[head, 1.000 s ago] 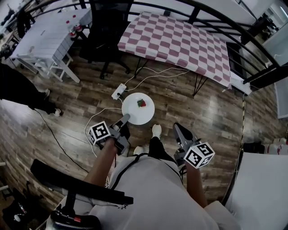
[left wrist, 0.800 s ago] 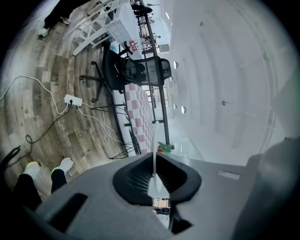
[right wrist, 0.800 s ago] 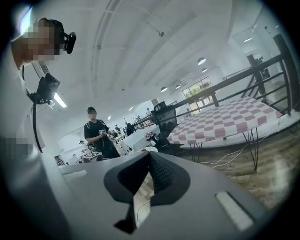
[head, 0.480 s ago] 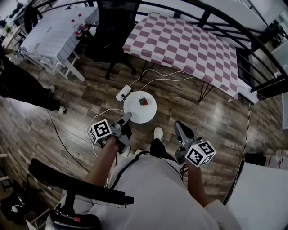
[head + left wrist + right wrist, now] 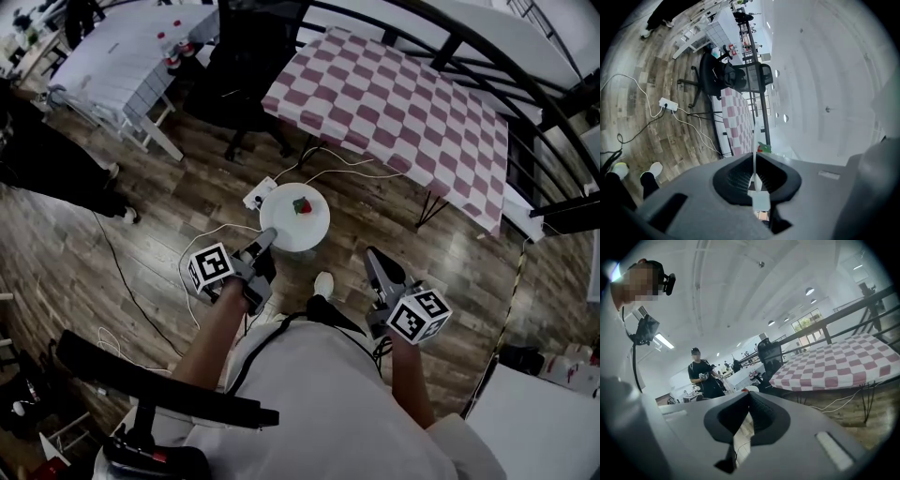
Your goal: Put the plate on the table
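nearest in the head view, the person's pale top [image 5: 309, 394] covers the upper arms, and only the forearms show beyond it. the left gripper [image 5: 264, 244] is clamped on the near rim of a round, smooth white plate [image 5: 296, 225]. the plate is carried above the wood-plank floor [image 5: 169, 234], well apart from the table with the red and white checked cloth [image 5: 403, 103]. in the left gripper view that rim appears edge-on, a thin white sliver pinched between ribbed dark pads [image 5: 739, 176], with the plate's face out of sight. a small red and green object [image 5: 301, 205] sits on the plate, too small to identify. the right gripper [image 5: 373, 255] holds nothing and its jaws are together, which only the right gripper view makes plain. farther off, a white power strip [image 5: 255, 198] with pale cables lies just beside the plate's outline, then a black office chair [image 5: 246, 66], cut off by the railing.
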Tool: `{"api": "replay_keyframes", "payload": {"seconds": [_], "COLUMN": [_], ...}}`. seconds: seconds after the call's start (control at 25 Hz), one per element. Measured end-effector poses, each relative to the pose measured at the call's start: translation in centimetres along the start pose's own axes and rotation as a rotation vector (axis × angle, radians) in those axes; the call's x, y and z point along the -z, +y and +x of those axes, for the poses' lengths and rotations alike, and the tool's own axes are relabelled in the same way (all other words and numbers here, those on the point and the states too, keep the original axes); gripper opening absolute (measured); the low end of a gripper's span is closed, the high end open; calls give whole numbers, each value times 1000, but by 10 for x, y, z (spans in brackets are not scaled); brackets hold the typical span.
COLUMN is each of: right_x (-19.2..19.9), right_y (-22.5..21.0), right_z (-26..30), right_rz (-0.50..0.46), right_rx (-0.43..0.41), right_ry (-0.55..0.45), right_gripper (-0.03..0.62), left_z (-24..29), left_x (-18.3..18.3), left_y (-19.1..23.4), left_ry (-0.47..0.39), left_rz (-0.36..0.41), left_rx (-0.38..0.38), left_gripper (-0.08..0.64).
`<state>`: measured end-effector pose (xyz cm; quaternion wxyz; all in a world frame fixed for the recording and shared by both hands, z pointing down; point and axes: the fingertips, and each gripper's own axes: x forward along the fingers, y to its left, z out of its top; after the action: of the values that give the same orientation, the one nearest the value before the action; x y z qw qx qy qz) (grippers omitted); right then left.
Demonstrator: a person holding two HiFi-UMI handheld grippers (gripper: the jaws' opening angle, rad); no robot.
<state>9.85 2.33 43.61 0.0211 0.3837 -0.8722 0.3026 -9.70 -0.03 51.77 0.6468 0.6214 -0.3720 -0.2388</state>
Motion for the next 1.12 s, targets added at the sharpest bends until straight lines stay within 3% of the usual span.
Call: {"api": "replay_keyframes", "payload": {"seconds": [0.56, 0.92, 1.12], "right_x": [-35, -57, -69], "right_y": [-76, -122, -139], "right_z": [12, 8, 12], "right_rz": [-20, -25, -13], "right_rx": [-92, -126, -131], "right_ry": [51, 60, 41], "right_gripper": [8, 8, 8], "left_z": [66, 111, 128], "left_x": [8, 18, 17], "left_y": [-11, -31, -29], "left_ry": [-98, -130, -134], "left_rz": [1, 1, 1], "left_rx": [-27, 14, -12], "left_gripper": [23, 21, 23]}}
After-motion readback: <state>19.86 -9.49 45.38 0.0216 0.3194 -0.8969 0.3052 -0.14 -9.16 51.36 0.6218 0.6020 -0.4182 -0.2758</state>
